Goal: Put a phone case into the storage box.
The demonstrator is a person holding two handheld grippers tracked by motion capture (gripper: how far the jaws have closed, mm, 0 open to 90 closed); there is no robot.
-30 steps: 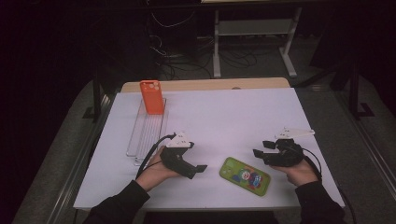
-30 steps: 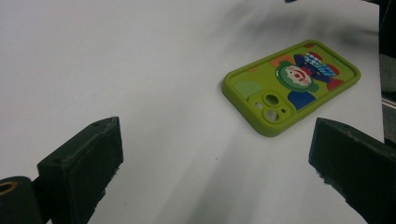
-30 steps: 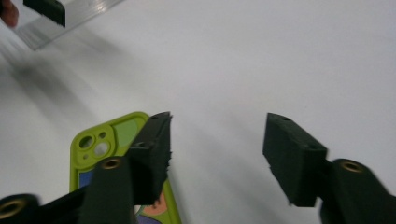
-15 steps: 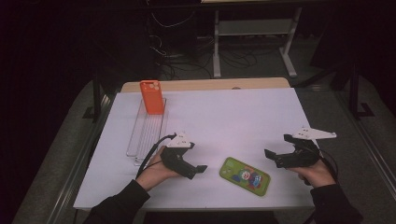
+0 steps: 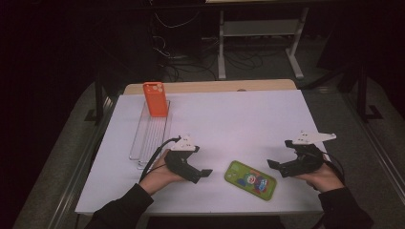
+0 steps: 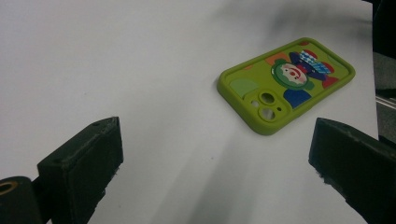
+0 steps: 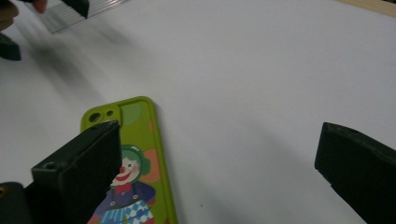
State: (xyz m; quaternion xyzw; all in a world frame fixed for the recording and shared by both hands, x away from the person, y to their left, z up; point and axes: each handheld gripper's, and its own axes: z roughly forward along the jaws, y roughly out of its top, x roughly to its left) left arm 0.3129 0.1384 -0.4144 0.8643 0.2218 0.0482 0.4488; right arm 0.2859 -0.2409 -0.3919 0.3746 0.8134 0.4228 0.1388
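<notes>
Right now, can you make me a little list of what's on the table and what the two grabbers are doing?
Table: white table
Green case: green phone case with a clown picture, lying flat between the grabbers
Orange case: orange phone case standing in the clear rack
Left gripper: open, holding nothing
Right gripper: jaws just opened wide, nothing between them

I'm at the white table (image 5: 239, 119), its wooden edge showing along the far side. Flat on it near my side lies the green clown phone case (image 5: 250, 180), picture side up. Over on my left sits the clear ribbed rack (image 5: 149, 138), with the orange phone case (image 5: 155, 99) standing upright at its far end.
</notes>
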